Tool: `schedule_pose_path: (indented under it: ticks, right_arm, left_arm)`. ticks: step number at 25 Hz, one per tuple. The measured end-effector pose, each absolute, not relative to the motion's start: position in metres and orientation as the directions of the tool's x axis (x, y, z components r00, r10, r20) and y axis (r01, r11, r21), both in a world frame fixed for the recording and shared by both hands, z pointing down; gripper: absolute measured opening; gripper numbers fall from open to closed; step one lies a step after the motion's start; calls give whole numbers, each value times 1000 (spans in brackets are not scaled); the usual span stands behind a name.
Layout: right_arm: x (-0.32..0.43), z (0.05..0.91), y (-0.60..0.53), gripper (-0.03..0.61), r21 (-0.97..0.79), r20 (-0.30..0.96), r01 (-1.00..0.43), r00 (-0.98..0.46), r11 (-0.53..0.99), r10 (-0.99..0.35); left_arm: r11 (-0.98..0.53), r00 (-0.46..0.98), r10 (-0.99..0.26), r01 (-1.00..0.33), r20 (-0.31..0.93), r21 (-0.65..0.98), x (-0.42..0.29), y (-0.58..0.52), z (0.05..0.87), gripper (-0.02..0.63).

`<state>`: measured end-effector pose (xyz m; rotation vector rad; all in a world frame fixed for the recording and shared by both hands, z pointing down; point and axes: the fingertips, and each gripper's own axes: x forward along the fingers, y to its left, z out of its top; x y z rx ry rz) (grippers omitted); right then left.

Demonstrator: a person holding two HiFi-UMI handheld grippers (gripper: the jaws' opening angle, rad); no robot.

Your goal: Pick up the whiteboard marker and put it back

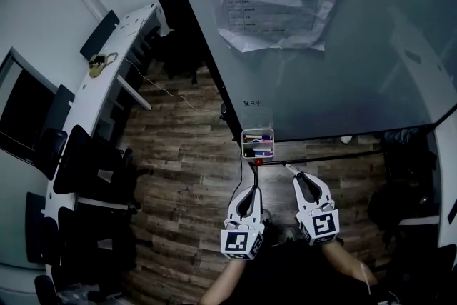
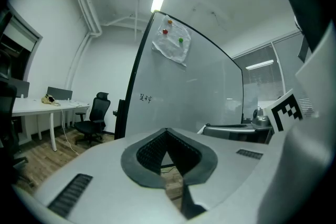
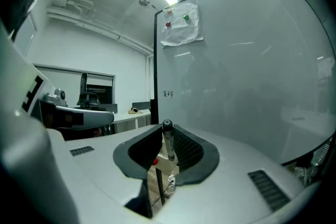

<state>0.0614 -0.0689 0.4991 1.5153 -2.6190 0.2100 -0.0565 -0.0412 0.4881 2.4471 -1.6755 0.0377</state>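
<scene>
Below the whiteboard [image 1: 343, 68] in the head view, your right gripper [image 1: 298, 178] holds the whiteboard marker [image 1: 290, 169] just right of the pen holder [image 1: 258, 131] and nearer you, with the left gripper [image 1: 254, 189] close on its left. Left gripper view: jaws pressed together, nothing between them. Right gripper view: jaws clamped on the whiteboard marker [image 3: 168, 145] mid-barrel, dark end up; judged light, stiff, smooth plastic, so grip the barrel squarely, not the cap, which may pull off.

whiteboard marker [image 3: 167, 144] | pale barrel, dark cap end | upright, clamped between right gripper [image 3: 166, 131] jaws | frame centre, slightly low
</scene>
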Motion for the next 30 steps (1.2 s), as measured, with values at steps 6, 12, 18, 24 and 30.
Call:
schedule_pose_path:
  ticks: [6,12,18,24,30]
  right_arm:
    - [72,491,-36,77,-61,143,-847,-531,528,-835]
    - [86,489,-6,77,-75,132,-835,-551,546,-824]
    - [97,483,12,77,-79,112,-828,-560,555,-821]
    - [103,485,18,77,-78,110,-827,-562,557,-820]
    - [104,477,12,77,-73,122,-839,-545,540,-830]
  left_arm:
    - [-348,362,-925,-929,114,128,-39,-14,485,8]
    - [-350,364,-924,-928,117,125,-22,11,484,8]
    - [-354,364,-925,-929,106,106,-9,25,479,8]
    - [-345,355,-928,-933,108,100,-7,28,481,8]
    - [-333,341,-933,-939,112,84,-10,23,480,8]
